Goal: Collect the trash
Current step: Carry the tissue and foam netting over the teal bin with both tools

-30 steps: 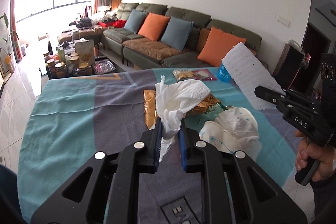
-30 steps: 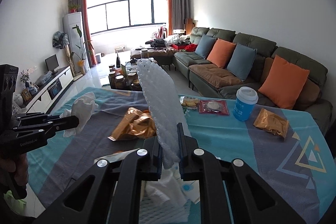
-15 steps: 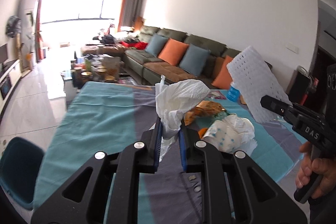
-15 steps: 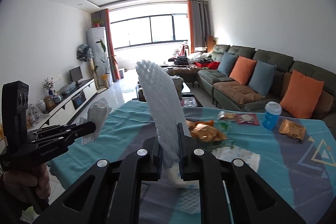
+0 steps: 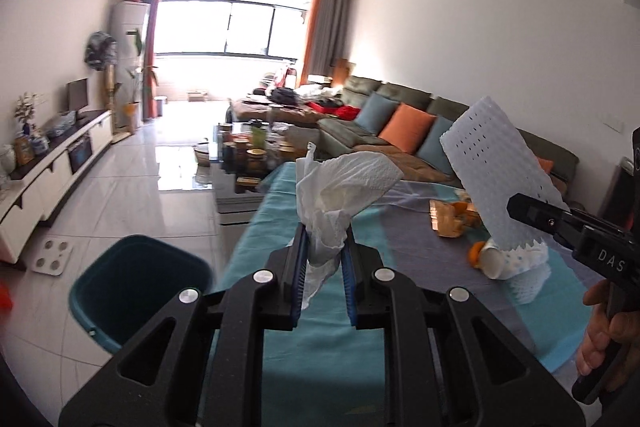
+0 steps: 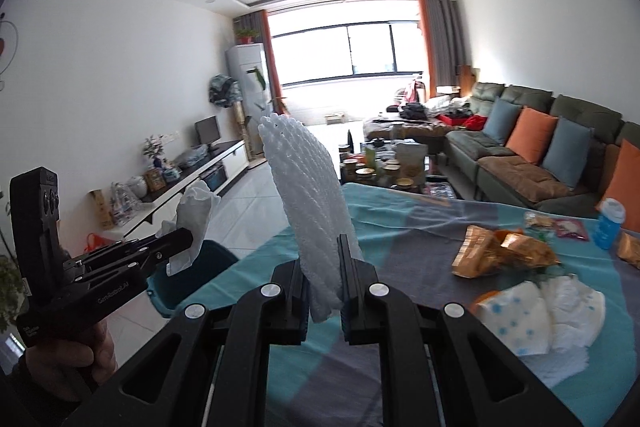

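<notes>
Evidently feather-light and limp, the crumpled tissue (image 5: 340,195), pinched low at its bunched stem between the narrowed jaws of the left tool (image 5: 323,259), flopping open above, likely to flutter or cling on release, so best let go right over the teal bin (image 5: 136,287) on the floor, near left of the table (image 5: 320,347). Likewise light but springy and holding its shape, the white foam net sleeve (image 6: 308,211), clamped by its lower end in the right tool (image 6: 324,291), upright above the table's near edge; more wrappers (image 6: 504,251) and a diaper (image 6: 540,311) farther right.
</notes>
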The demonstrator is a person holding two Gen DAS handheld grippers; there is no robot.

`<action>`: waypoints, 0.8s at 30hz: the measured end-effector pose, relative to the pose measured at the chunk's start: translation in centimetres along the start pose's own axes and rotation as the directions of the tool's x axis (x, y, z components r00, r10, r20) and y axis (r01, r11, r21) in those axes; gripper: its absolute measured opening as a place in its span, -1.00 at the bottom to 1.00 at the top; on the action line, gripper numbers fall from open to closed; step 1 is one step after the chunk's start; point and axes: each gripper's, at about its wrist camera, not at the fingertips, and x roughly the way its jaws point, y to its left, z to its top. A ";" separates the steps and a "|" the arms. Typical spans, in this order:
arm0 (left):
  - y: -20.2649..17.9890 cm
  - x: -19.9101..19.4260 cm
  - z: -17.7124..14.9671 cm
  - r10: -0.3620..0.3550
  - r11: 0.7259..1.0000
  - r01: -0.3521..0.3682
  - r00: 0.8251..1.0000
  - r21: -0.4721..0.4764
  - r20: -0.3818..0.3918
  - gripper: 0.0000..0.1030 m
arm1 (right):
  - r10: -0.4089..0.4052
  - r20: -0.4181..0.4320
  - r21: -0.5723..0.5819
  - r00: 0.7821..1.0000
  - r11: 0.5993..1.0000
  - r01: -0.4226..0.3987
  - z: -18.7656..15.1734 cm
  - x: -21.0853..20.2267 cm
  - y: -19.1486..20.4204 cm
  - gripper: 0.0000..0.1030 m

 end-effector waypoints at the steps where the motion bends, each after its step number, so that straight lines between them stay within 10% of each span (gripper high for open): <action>1: 0.8 -0.5 0.0 0.025 1.000 -0.025 1.000 -0.002 0.007 -0.68 | 0.015 -0.004 -0.011 1.000 1.000 -0.015 0.1 0.6 0.8 -0.80; 24: 17.8 -0.6 1.0 0.327 0.936 -0.337 0.940 -0.105 -0.099 -0.63 | 0.303 -0.198 -0.044 0.932 0.947 -0.317 1.6 15.3 11.9 -0.79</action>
